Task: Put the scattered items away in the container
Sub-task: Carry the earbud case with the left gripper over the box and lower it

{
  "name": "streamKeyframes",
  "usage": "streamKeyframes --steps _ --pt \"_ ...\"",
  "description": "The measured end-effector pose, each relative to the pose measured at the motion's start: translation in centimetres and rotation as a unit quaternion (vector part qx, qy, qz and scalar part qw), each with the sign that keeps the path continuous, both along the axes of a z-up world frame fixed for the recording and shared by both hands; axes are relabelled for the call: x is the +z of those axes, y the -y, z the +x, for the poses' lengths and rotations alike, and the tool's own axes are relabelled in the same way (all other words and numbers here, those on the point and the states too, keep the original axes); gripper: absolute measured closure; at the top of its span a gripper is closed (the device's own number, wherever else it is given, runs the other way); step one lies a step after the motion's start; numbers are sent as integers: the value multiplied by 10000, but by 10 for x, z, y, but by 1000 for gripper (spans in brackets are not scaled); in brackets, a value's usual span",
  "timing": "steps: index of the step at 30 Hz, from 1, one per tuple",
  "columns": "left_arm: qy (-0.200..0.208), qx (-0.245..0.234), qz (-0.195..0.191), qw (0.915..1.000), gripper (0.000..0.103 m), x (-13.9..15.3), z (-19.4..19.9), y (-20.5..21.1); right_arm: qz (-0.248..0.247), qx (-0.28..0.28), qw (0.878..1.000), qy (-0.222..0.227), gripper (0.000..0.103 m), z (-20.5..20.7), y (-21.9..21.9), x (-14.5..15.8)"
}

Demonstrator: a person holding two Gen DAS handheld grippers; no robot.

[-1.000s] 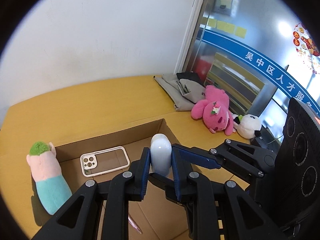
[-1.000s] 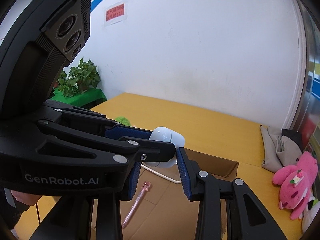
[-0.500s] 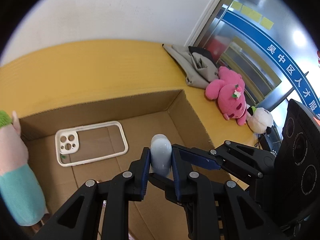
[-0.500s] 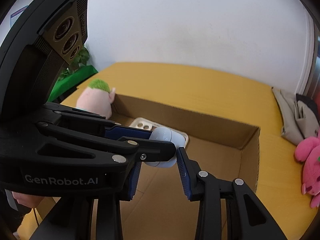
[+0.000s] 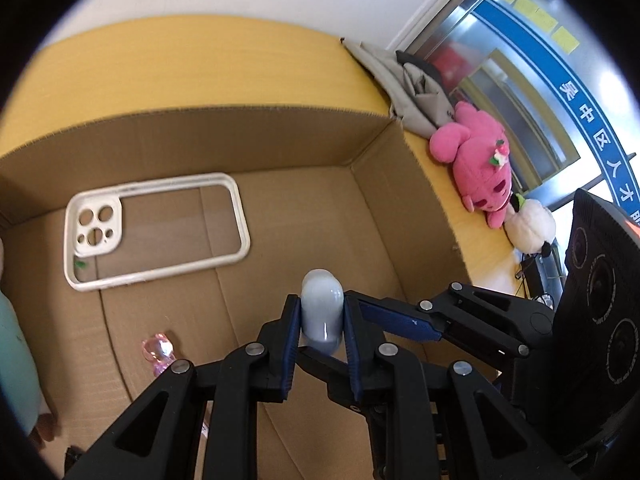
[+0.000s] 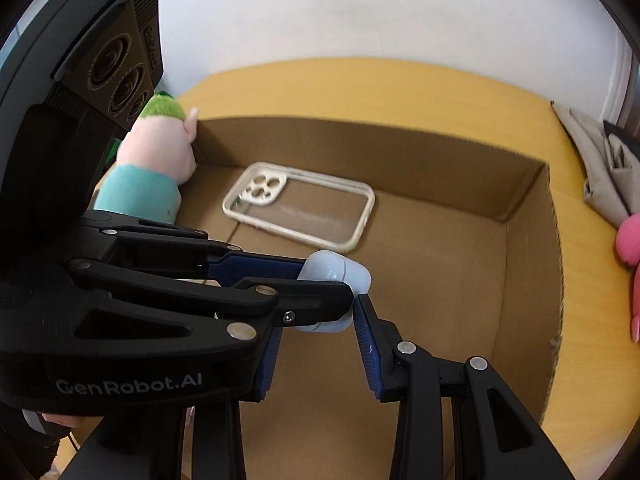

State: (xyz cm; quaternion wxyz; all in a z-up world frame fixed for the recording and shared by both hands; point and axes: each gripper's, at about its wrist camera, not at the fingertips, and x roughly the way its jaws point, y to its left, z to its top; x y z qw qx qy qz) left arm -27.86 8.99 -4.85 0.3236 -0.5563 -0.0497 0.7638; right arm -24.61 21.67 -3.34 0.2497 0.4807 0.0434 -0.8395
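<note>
Both grippers are black plastic with linked bars, joined by round silver pins. The left gripper point(image 5: 322, 320) has blue ribbed pads point(image 5: 290, 344). The right gripper point(image 6: 316, 344) is alike. At lower left, white letters "GenRobot.AI" mark the left gripper's body, with three round lenses at upper left.

yellow table point(image 5: 240, 64), white wall point(image 6: 360, 8), glass door point(image 5: 520, 60)
</note>
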Motion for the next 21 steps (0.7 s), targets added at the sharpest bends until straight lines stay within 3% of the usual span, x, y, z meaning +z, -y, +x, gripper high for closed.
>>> streamKeyframes --steps 7,21 --pt "360 10 -55 9993 83 -18 -2 -3 106 -14 9994 330 64 -1 -1 -16" --pt "579 37 -117 9982 83 -34 -5 -4 113 -5 9984 545 62 -3 2 -27"
